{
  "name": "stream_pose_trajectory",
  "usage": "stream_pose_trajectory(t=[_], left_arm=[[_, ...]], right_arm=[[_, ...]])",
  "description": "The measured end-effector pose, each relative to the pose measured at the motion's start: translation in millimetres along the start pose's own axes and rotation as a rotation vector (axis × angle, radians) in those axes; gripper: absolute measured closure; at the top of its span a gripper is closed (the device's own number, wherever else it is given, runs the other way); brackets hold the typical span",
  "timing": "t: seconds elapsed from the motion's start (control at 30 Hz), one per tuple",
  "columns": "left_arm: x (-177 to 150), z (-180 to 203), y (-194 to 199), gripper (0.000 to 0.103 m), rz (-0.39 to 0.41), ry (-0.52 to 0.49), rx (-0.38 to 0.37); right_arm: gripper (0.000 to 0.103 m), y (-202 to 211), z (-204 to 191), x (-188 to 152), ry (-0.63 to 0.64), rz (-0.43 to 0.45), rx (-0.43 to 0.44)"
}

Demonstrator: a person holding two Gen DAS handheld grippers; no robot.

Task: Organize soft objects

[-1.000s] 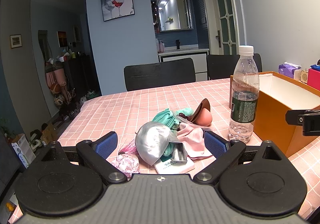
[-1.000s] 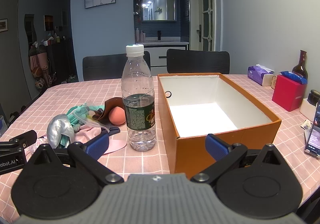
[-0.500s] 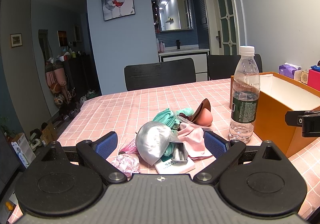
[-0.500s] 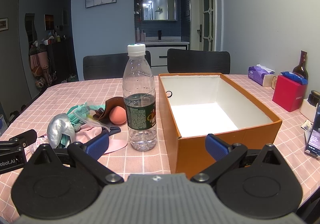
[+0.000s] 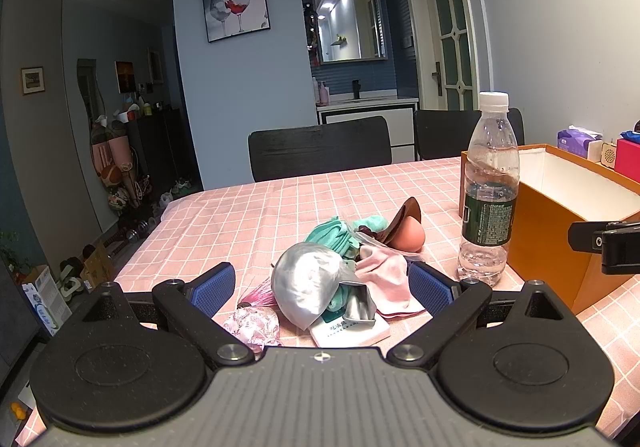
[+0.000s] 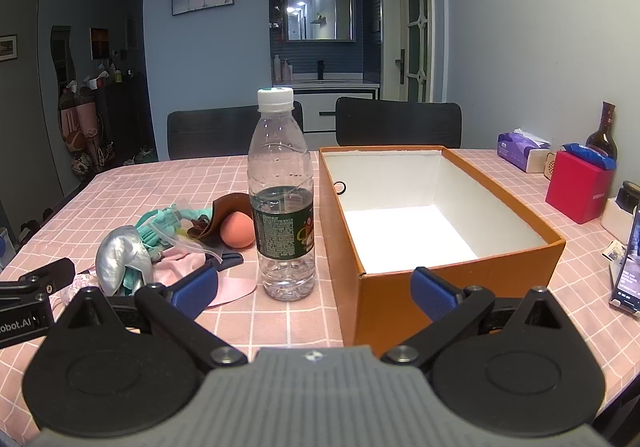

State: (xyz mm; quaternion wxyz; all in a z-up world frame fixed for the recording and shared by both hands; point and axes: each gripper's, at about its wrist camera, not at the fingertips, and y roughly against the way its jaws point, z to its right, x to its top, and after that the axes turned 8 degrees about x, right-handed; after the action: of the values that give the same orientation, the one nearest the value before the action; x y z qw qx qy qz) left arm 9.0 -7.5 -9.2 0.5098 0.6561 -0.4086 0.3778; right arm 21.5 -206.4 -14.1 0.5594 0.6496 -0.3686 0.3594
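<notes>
Two grippers are hovering low over the pink checked tablecloth, both with jaws spread wide and gripping nothing. Left gripper is facing the heap of soft objects: floral pouch, silver fabric bundle, teal cloth, pink cloth, peach sponge. Water bottle is standing just beside the heap, between it and the empty orange box. Right gripper is pointing at the box's near corner. Judgement: pinching one topmost item cleanly, lifting clear of the bottle, is looking wisest.
</notes>
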Motion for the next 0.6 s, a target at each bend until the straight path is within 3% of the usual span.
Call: stream_pose_trajectory(t=[0.6], left_arm=[[-2.5, -1.5, -3.3, 0.000, -0.004, -0.007, -0.002]], right_arm=[[0.003, -3.7, -3.5, 0.1, 0.008, -0.009, 0.014]])
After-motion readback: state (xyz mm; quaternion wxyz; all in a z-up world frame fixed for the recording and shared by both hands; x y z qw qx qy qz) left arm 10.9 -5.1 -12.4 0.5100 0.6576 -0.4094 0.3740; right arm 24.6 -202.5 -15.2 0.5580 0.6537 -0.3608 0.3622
